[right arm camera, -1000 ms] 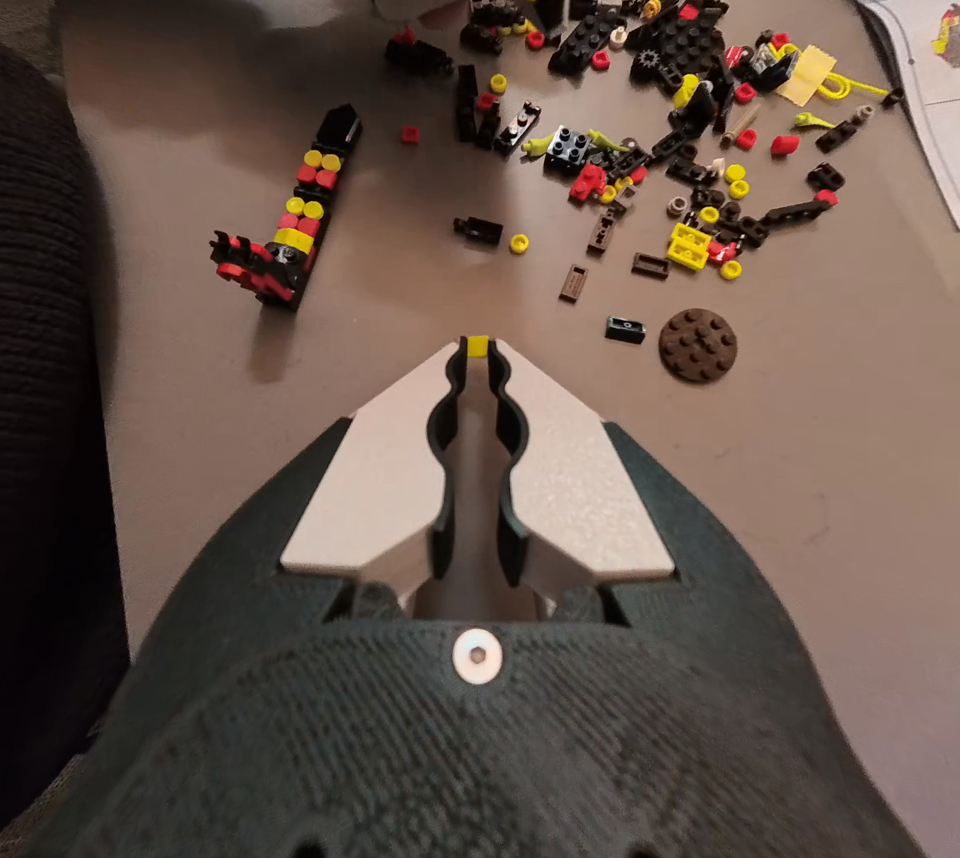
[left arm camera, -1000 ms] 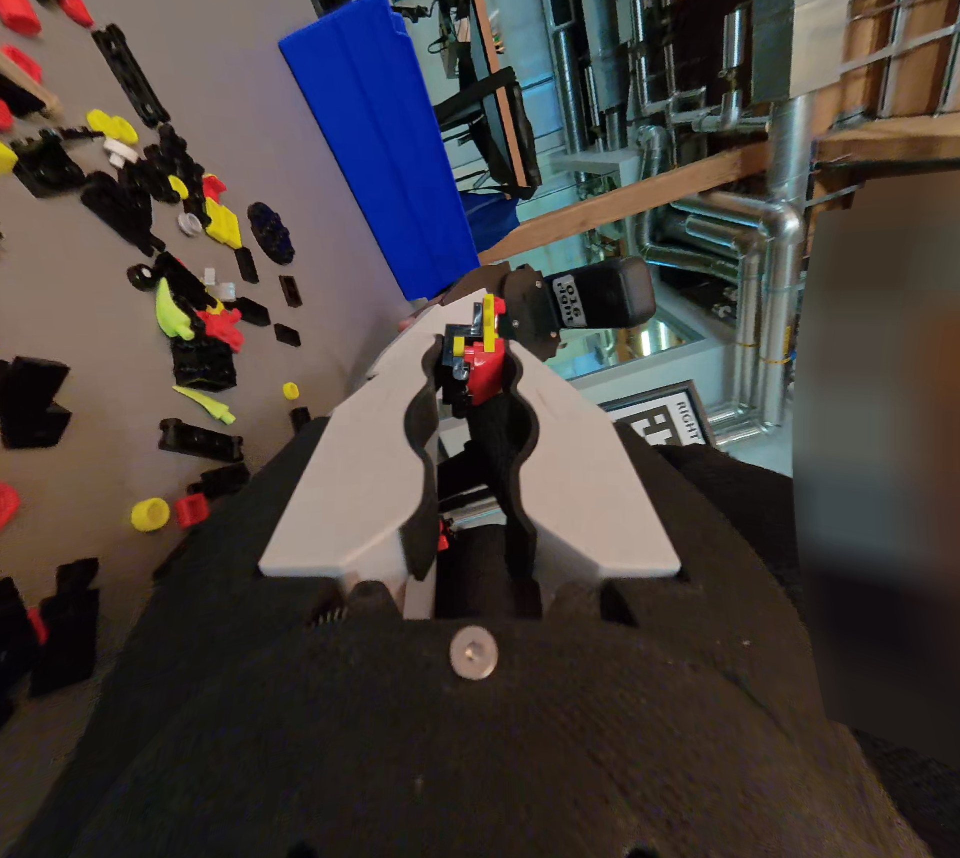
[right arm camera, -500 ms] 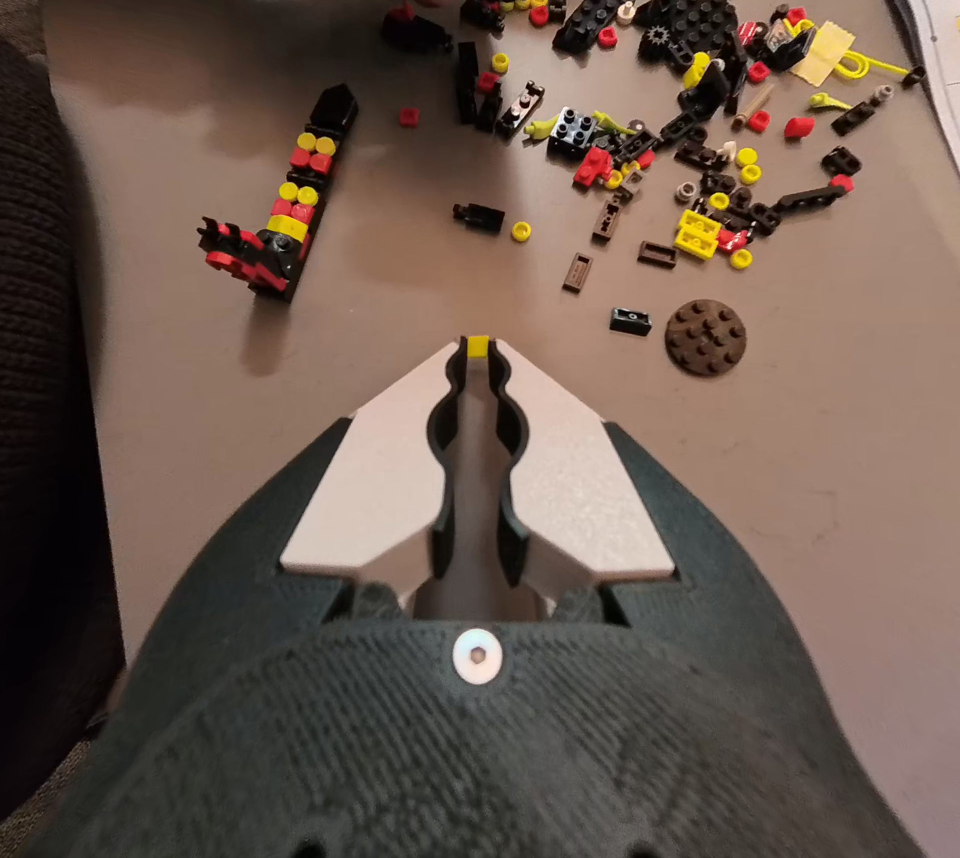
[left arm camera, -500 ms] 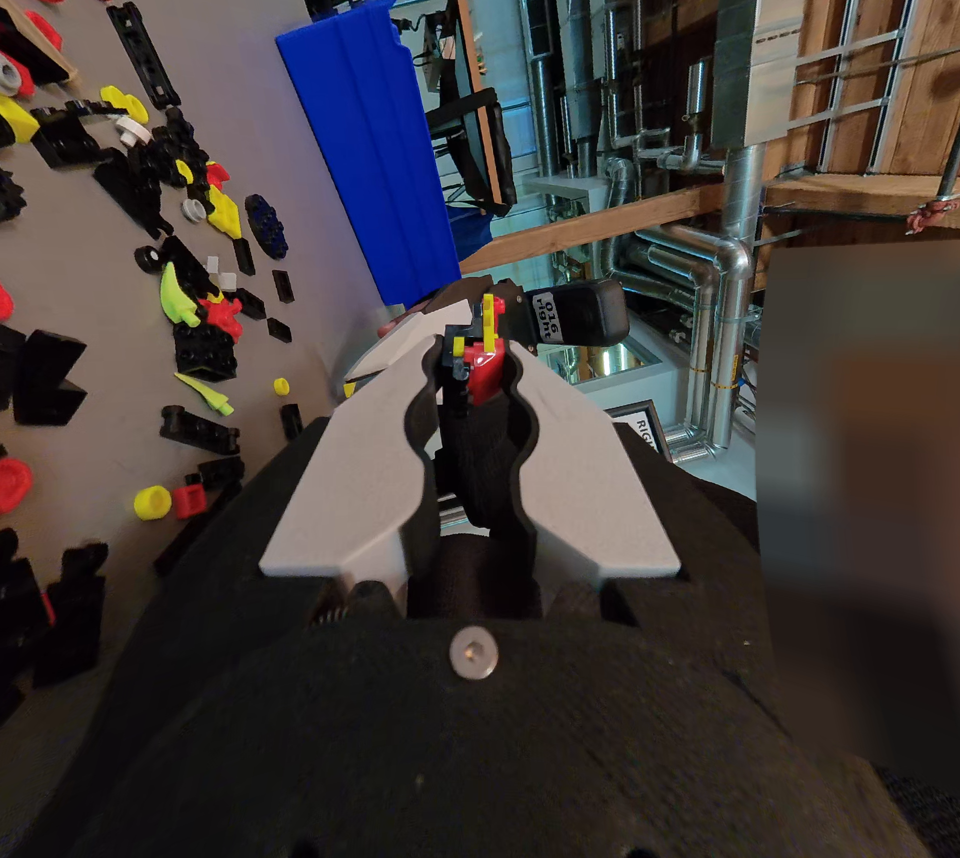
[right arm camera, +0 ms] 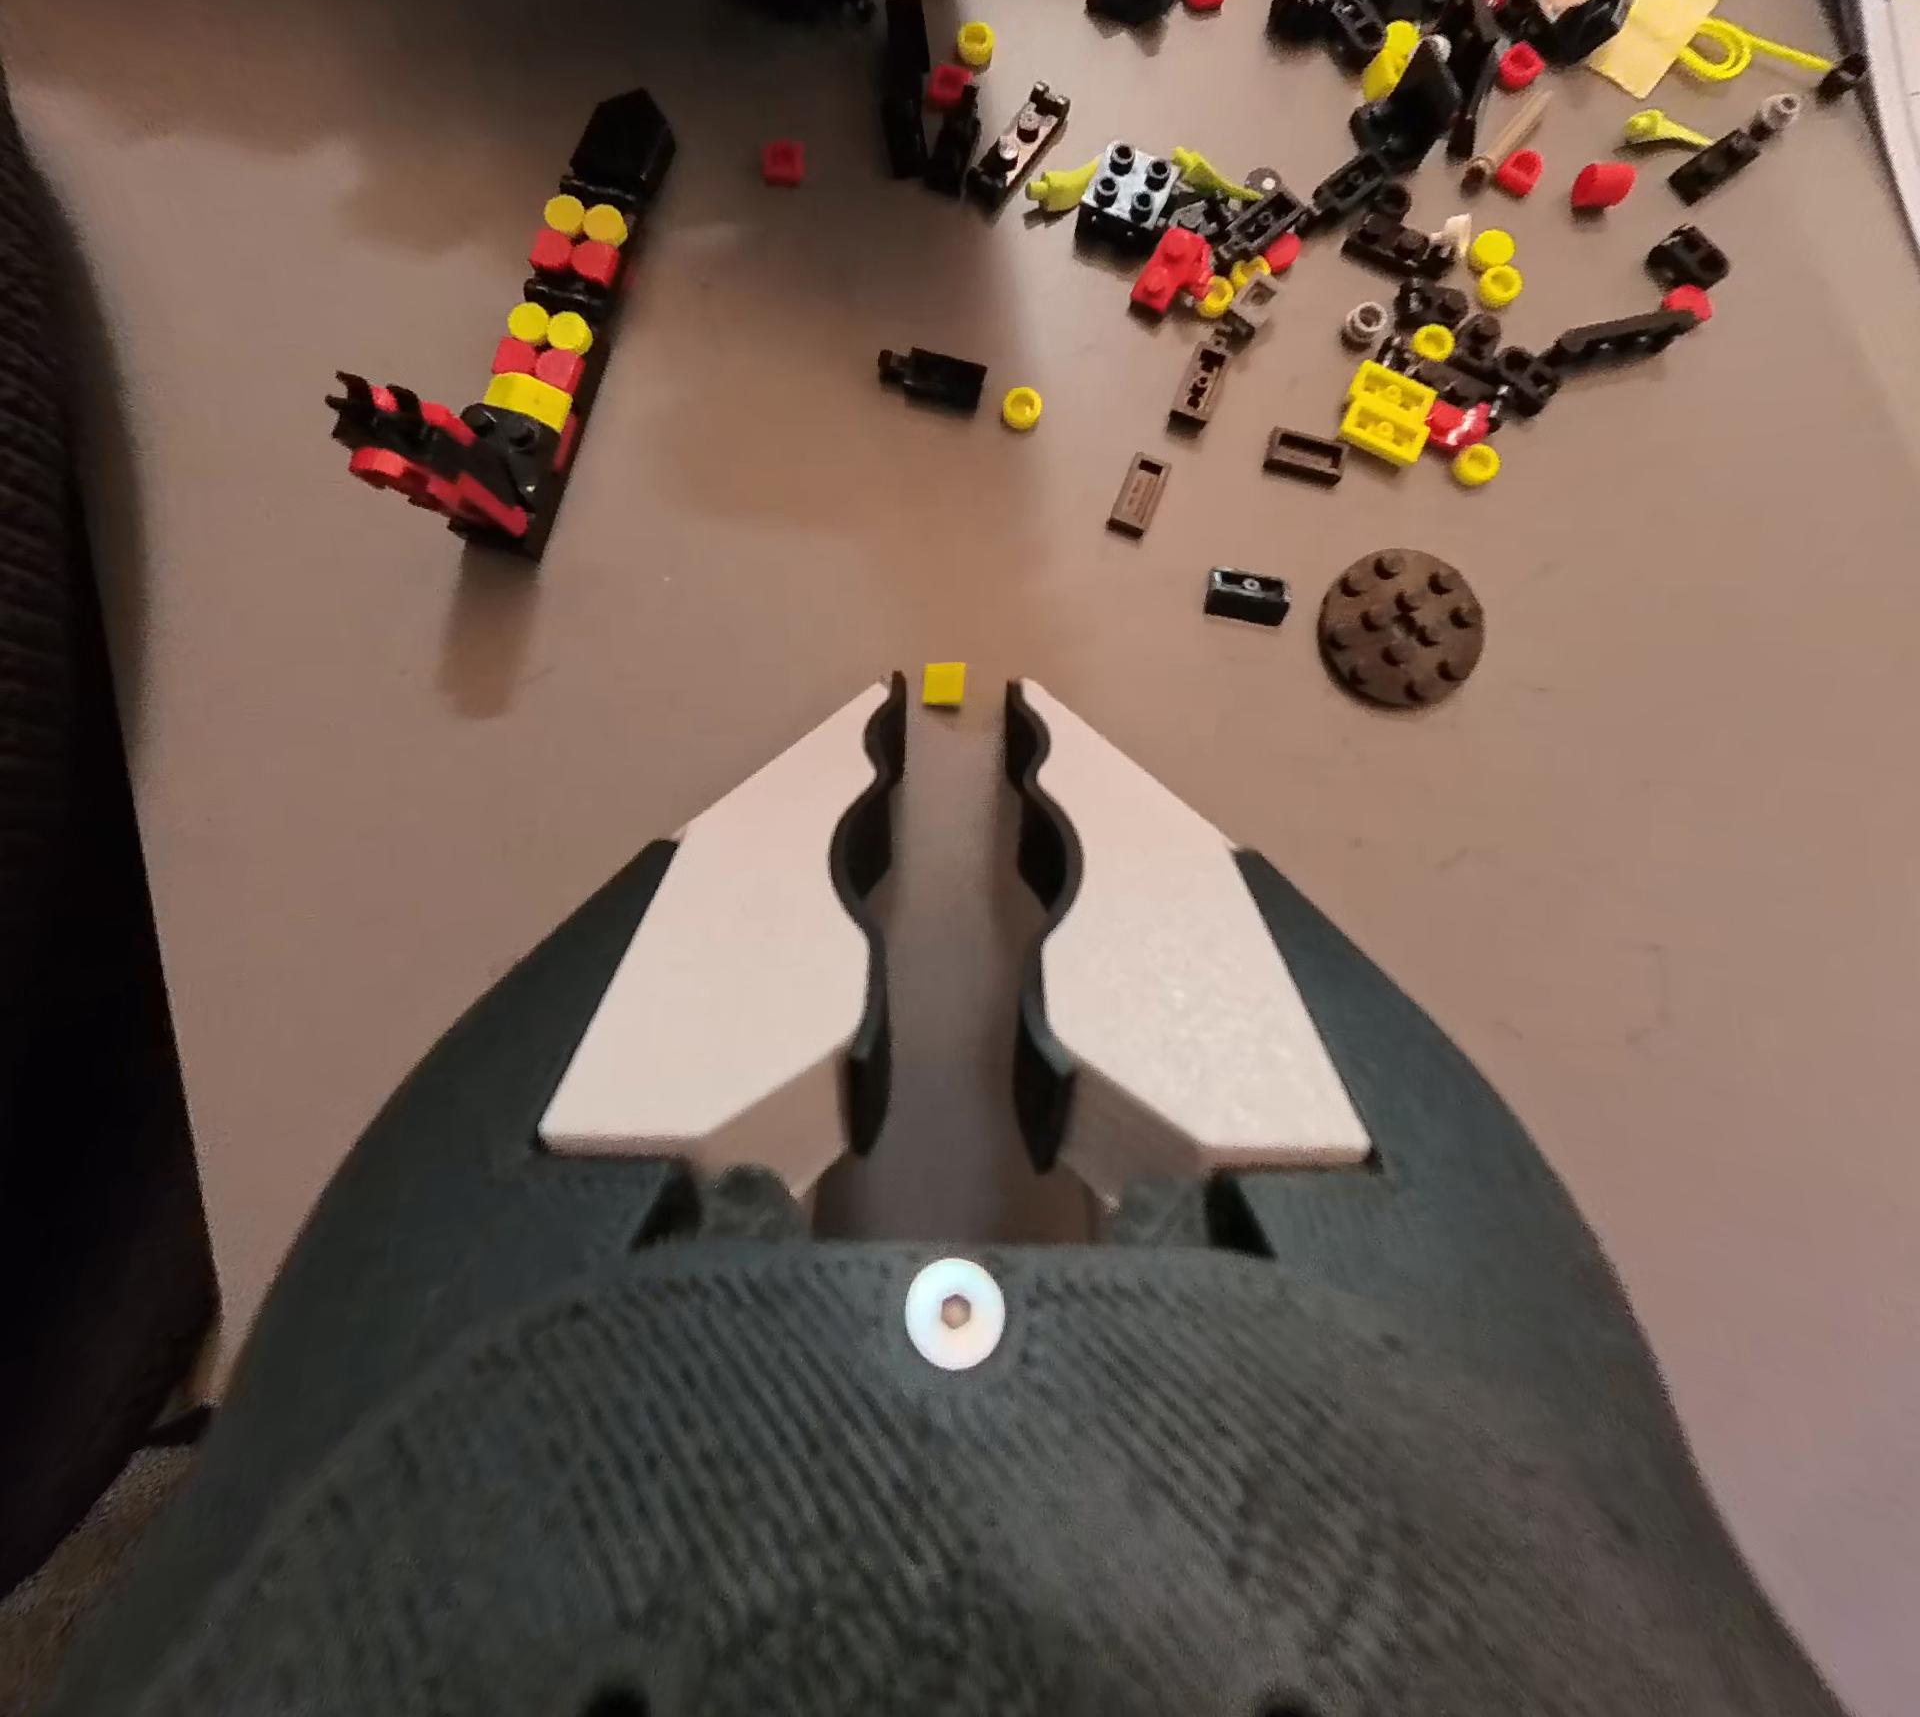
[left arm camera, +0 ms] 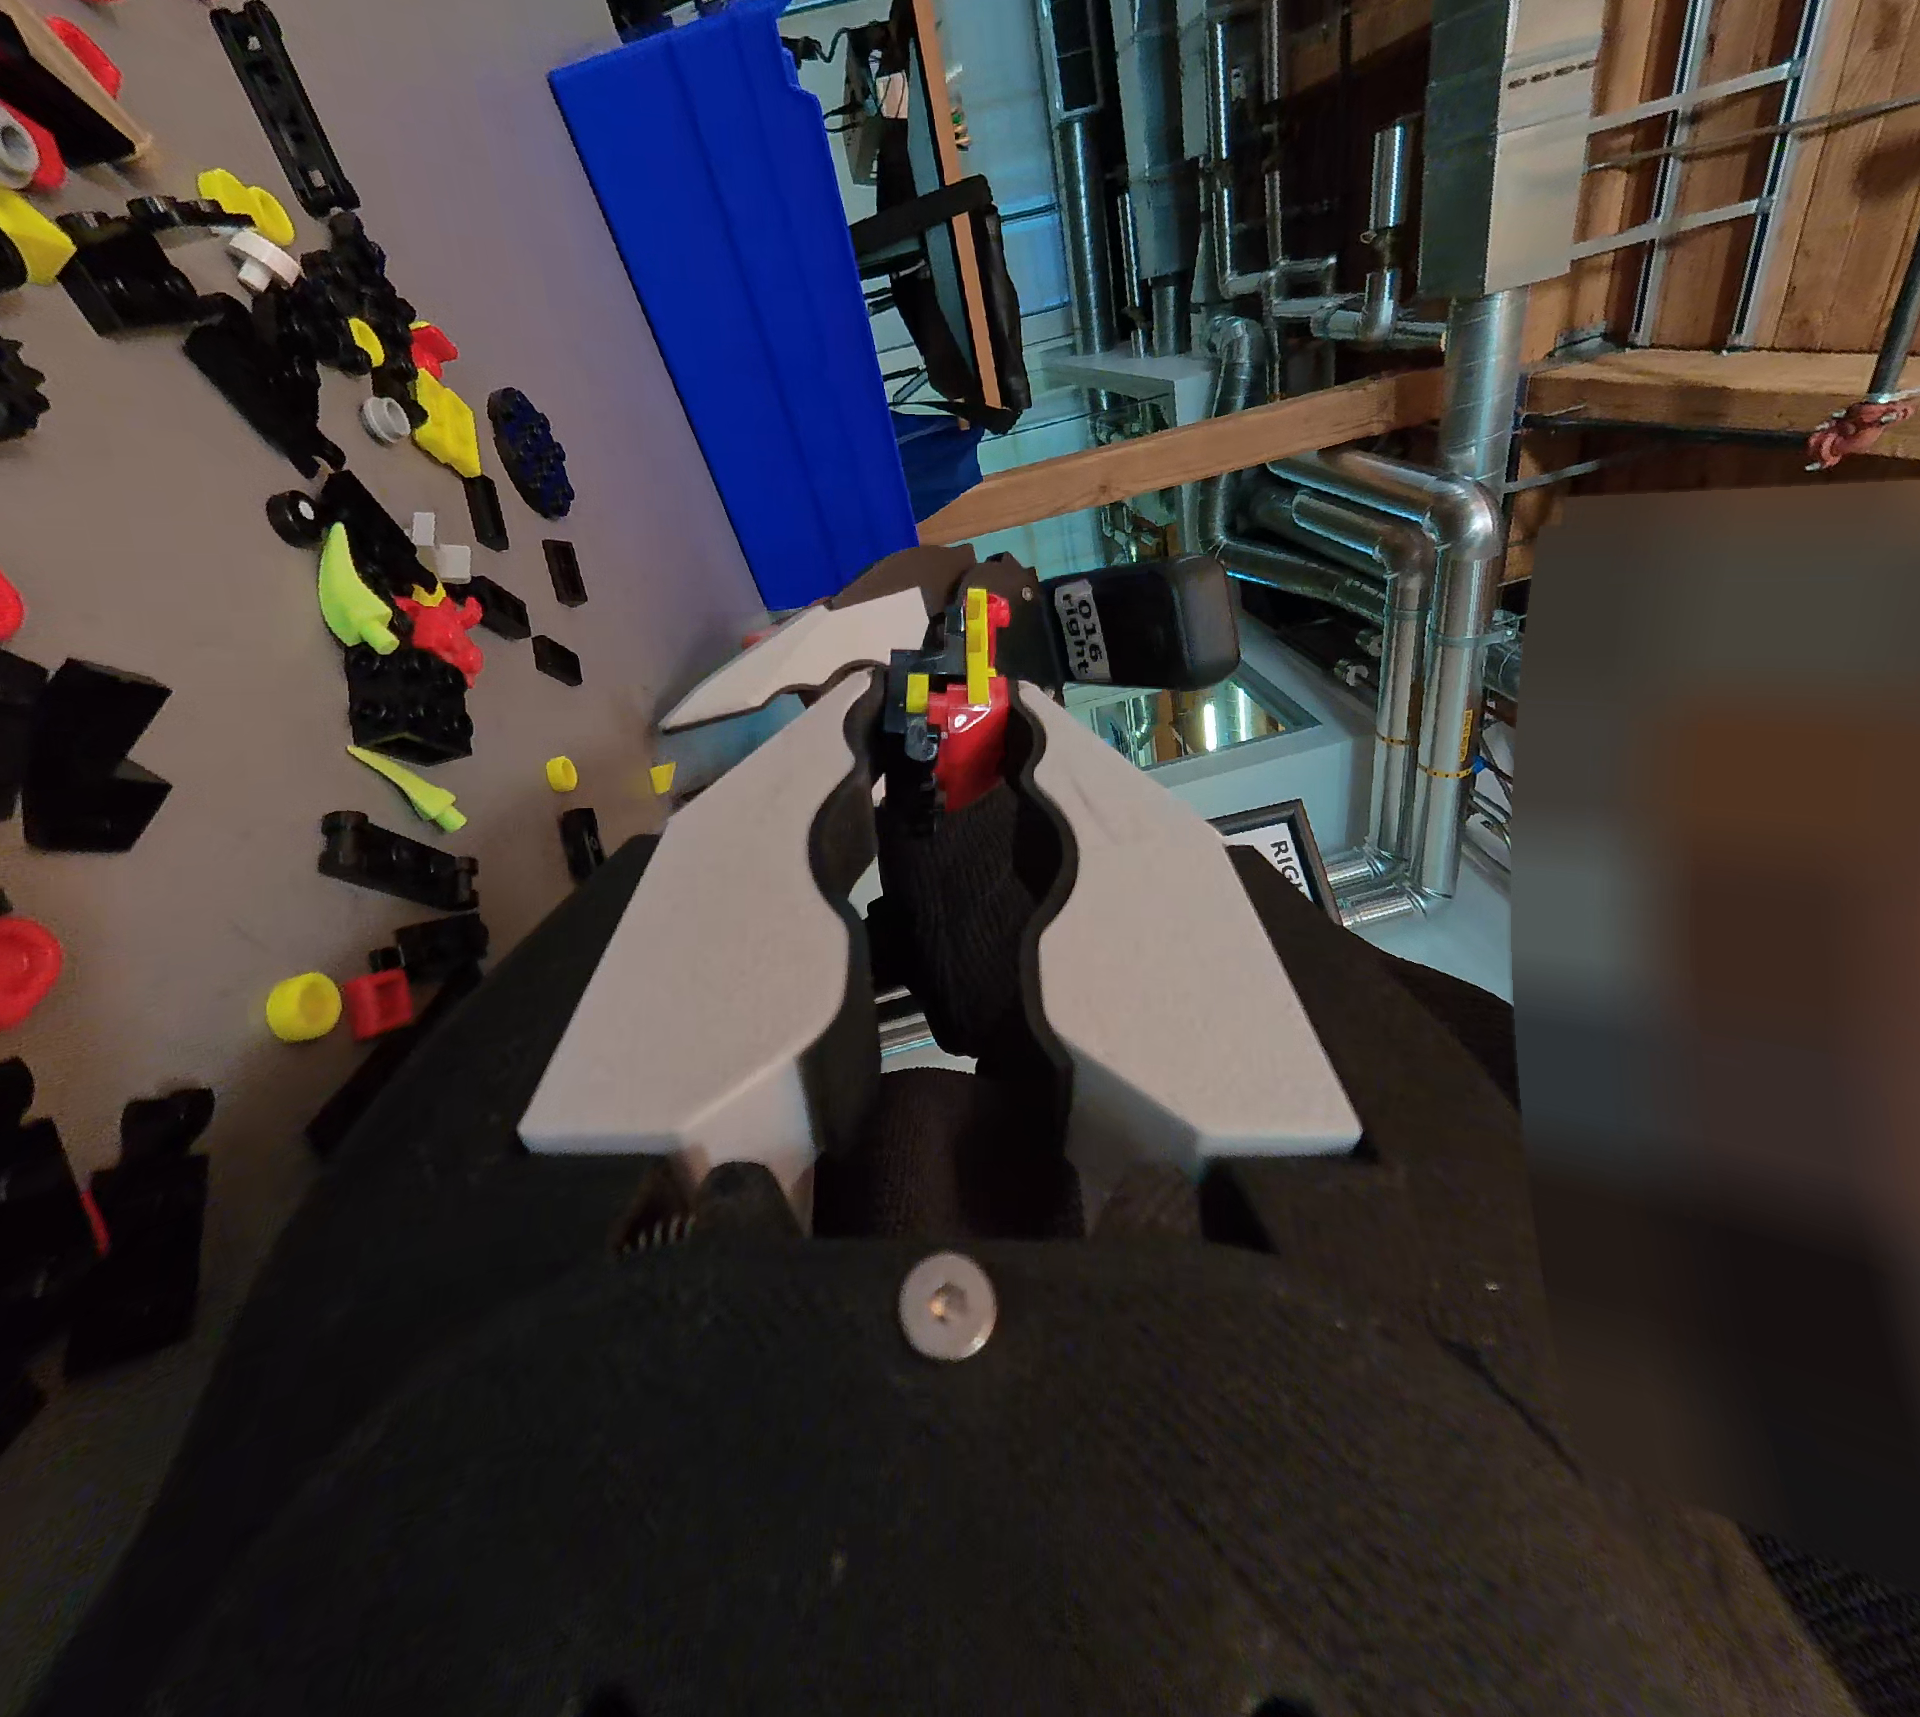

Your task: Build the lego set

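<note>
Right fingers point(right arm camera: 954, 693): parted — yellow tile point(right arm camera: 943, 685) lies free on table point(right arm camera: 727, 587).
Left fingers point(left arm camera: 951, 711): clamped on red-black assembly point(left arm camera: 961, 727) — presented for joining.

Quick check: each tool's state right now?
Left tool: shut on the red, black and yellow brick assembly.
Right tool: open, small yellow square tile loose between its tips.

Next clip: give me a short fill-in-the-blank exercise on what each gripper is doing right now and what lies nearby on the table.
1. The left gripper is shut on a small red, black and ____ lego assembly.
2. The right gripper has its jaws ____.
3. The small square yellow lego tile sits between the right gripper's ____.
4. The round brown studded lego plate lies on the grey ____.

Missing words: yellow; open; fingertips; table
</note>
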Demonstrator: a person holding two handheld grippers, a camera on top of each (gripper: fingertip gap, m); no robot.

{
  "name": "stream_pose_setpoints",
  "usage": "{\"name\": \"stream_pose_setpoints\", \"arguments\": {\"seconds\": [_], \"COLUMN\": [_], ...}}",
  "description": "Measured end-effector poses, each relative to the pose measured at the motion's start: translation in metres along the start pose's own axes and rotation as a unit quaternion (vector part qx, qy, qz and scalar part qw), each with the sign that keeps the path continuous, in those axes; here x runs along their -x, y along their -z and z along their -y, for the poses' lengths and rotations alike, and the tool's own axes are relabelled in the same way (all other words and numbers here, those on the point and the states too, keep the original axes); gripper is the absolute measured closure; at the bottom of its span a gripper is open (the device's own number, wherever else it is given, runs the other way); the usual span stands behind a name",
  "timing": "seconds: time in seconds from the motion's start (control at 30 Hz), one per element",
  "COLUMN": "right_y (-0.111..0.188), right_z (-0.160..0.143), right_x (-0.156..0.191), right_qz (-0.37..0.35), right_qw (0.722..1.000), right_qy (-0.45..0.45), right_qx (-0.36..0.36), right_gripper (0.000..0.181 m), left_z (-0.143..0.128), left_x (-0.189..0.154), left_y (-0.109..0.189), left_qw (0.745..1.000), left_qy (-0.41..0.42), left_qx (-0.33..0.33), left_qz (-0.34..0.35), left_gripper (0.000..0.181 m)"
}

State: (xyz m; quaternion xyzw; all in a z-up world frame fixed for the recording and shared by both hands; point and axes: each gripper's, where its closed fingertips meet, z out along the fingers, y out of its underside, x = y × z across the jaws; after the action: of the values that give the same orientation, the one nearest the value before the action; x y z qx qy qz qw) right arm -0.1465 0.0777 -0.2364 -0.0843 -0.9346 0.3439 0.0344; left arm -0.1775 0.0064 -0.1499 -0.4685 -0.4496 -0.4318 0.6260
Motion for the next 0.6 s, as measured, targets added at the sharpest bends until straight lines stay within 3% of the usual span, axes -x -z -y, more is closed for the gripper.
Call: {"name": "stream_pose_setpoints", "arguments": {"seconds": [0.23, 0.6], "right_y": [0.011, 0.004], "right_z": [0.005, -0.003], "right_x": [-0.001, -0.004], "right_qz": [0.019, -0.003], "right_qw": [0.999, 1.000], "right_qy": [-0.010, -0.003], "right_qx": [-0.034, 0.003], "right_gripper": [0.164, 0.173], "left_z": [0.000, 0.000], "left_x": [0.000, 0.000], "left_y": [0.000, 0.000], "left_qw": [1.000, 1.000], "left_qy": [0.001, 0.002], "left_qx": [0.000, -0.001], "left_qz": [-0.002, -0.002], "left_gripper": [0.163, 0.163]}}
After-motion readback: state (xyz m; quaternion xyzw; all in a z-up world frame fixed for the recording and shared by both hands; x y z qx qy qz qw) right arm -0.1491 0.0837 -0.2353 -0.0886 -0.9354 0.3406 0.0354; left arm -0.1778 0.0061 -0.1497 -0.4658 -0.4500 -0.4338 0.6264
